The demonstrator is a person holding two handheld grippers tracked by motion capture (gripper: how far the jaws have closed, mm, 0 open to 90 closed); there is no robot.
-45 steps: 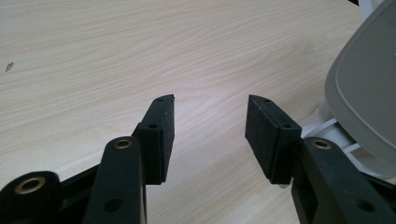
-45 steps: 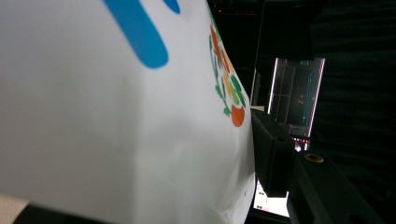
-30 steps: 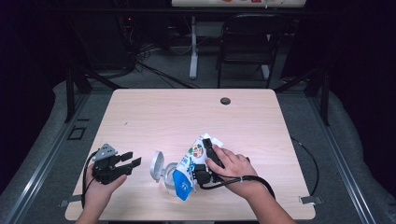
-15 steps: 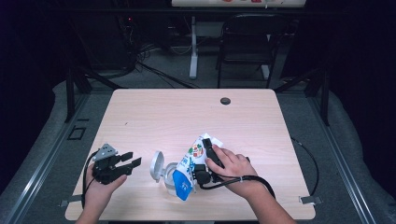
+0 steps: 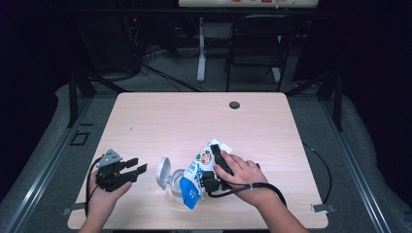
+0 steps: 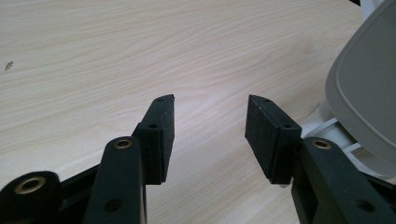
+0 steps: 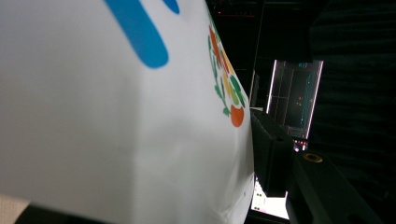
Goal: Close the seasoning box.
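A white pouch printed with blue and a fruit picture is held tilted over a small white tub near the table's front edge. My right gripper is shut on the pouch. In the right gripper view the pouch covers the left side, and one black pad presses its edge. The tub's round grey lid stands flipped open to the left. My left gripper rests open just left of the lid. Nothing lies between its jaws, and the lid sits close at their right.
The wooden table has a dark grommet hole near its far edge. A black chair and a desk leg stand beyond the table. A cable loops off the right gripper past the table's right side.
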